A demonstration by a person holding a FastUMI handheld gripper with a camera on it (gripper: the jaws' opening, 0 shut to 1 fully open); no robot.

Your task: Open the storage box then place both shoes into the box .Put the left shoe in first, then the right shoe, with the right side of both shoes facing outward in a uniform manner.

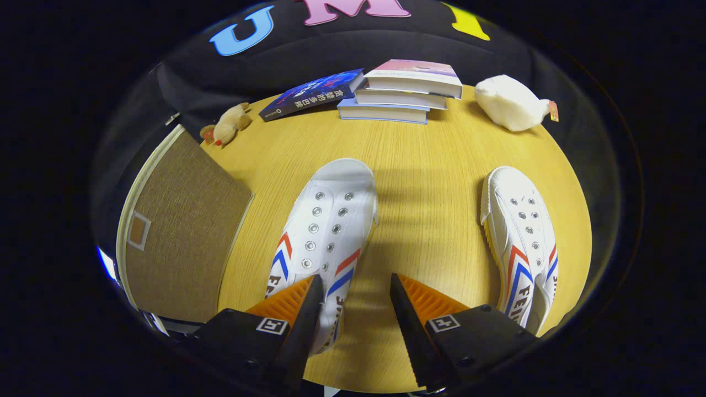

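Currently: fingers apart over the nearer shoe's heel

Gripper [353, 292] fingers are spread, gripping nothing. One white shoe [325, 231] lies mid-counter, toe pointing to the far edge; its heel end sits partly under the left finger [298, 309] (contact unclear). Second white shoe [521, 242] lies near the counter's [430, 182] right edge, well apart from the first. Storage box [182, 231] sits at the left edge, lid closed. Far edge: stack of books [402, 91], brown plush [229, 125], white plush [510, 102].
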